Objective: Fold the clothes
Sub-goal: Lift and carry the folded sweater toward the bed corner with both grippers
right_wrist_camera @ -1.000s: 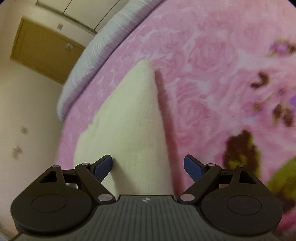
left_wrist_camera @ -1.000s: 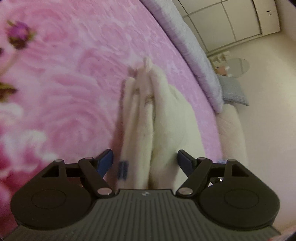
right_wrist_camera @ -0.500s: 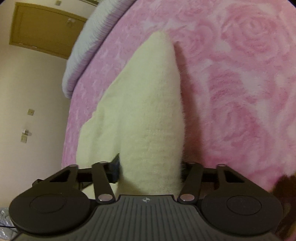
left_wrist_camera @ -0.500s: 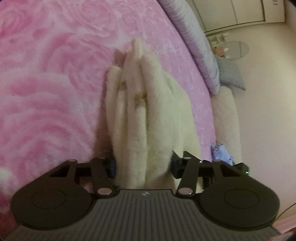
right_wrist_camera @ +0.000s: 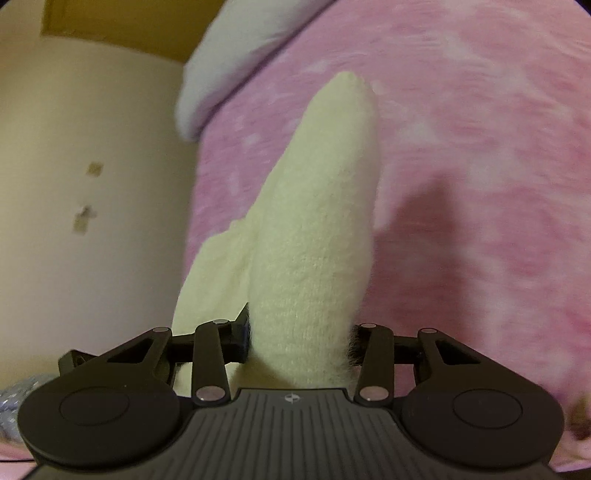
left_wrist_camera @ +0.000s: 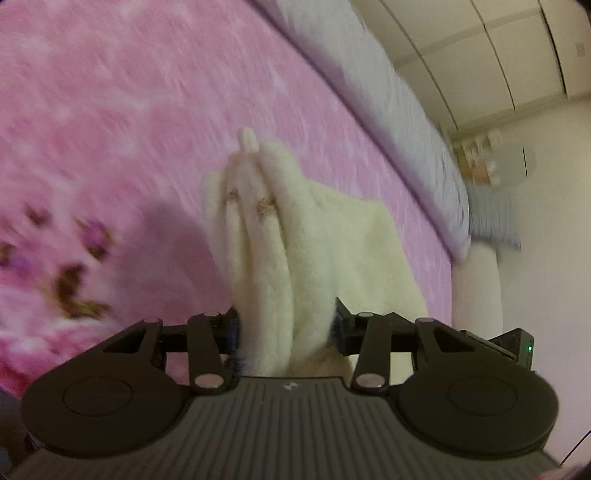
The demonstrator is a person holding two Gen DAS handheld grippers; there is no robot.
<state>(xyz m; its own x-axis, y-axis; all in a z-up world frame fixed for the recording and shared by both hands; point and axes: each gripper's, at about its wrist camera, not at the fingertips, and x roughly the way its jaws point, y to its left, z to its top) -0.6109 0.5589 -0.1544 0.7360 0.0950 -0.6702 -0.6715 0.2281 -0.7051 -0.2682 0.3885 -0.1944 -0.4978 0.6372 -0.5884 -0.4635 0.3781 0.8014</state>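
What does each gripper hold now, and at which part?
Both grip the cream fleece garment: left gripper on a bunched stack of folds, right gripper on one thick fold.

A pink rose-patterned blanket covers the bed, with darker flower prints towards one side. A lavender quilt lies along its far edge. Beyond stand pale wardrobe doors, with a blurred round object below them. The right wrist view shows a cream wall and a brown door.
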